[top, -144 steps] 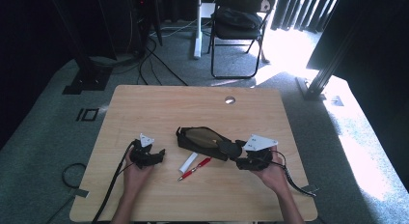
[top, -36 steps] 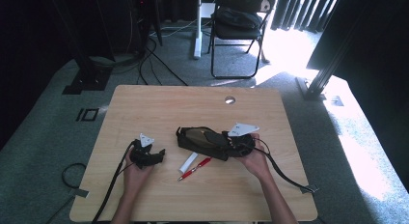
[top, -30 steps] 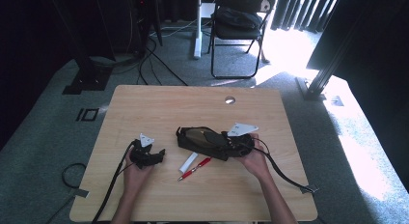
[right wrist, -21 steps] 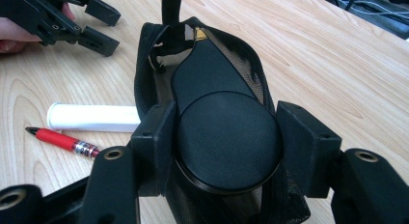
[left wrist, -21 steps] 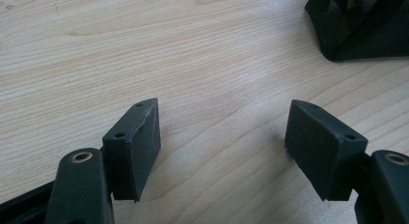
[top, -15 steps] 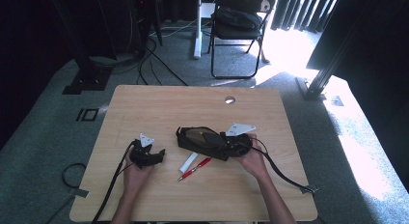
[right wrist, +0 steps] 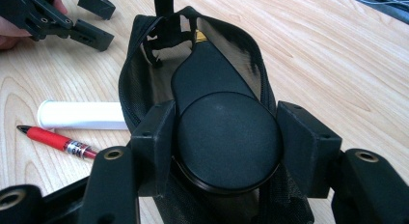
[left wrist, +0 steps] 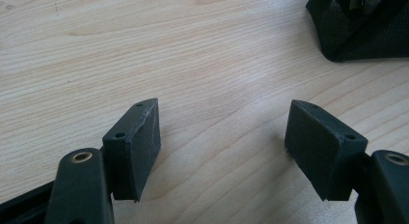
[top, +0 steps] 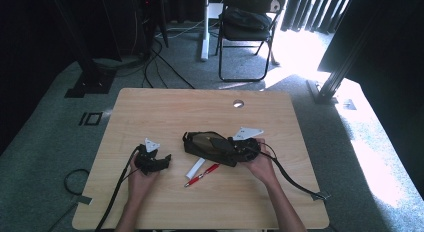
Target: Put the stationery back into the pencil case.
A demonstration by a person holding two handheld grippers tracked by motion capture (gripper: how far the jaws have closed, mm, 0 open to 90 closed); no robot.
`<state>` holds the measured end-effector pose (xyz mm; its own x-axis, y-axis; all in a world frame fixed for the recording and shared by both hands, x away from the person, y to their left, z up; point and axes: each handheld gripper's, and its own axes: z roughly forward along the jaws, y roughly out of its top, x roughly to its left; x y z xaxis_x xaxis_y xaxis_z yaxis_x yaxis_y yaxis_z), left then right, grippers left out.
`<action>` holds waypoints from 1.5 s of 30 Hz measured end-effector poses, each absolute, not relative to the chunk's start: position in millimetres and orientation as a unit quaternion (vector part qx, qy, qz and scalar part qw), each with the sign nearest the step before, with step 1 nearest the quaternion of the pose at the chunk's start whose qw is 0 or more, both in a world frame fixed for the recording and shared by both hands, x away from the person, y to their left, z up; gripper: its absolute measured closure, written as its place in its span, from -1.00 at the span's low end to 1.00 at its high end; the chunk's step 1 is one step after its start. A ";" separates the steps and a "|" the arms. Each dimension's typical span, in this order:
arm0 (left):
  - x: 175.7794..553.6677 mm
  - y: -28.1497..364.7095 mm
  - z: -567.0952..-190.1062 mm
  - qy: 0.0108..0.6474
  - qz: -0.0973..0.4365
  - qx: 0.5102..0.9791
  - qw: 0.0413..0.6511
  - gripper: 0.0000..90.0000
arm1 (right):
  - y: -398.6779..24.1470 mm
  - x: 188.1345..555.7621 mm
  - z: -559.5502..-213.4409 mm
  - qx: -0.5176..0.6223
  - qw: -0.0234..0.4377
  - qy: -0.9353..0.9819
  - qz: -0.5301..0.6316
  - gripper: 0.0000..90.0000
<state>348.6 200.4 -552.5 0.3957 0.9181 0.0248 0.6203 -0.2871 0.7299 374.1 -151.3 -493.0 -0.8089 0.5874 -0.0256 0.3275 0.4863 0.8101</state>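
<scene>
While the right gripper (right wrist: 226,151) clamps the round black case (right wrist: 226,147) over the mesh pouch (right wrist: 144,79), it could slip out; the left gripper (left wrist: 224,142) gapes idle.

Your grippers, left (top: 159,159) and right (top: 239,148), are black, each topped by a grey three-cornered plate and trailing a black cable. Blocky pads (left wrist: 140,142) carry small screw holes; brass-ringed pivots.

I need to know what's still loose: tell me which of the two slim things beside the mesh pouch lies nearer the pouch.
The white tube: plain white, its end almost against the black mesh pouch. The red pen lies just past it, toward the person.
</scene>
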 end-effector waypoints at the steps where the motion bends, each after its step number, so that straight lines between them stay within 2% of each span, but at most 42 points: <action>1: 348.6 200.4 -552.5 0.500 0.228 0.769 0.326 -0.35 | -151.1 374.4 -493.4 0.269 0.150 0.849 0.429 -0.09; 27: 348.6 200.4 -552.5 0.500 0.228 0.769 0.326 -0.35 | -151.0 377.1 -494.9 0.270 0.143 0.849 0.430 -0.12; 45: 348.6 200.4 -552.5 0.500 0.228 0.769 0.326 -0.35 | -152.9 375.7 -491.3 0.280 0.140 0.839 0.445 -0.37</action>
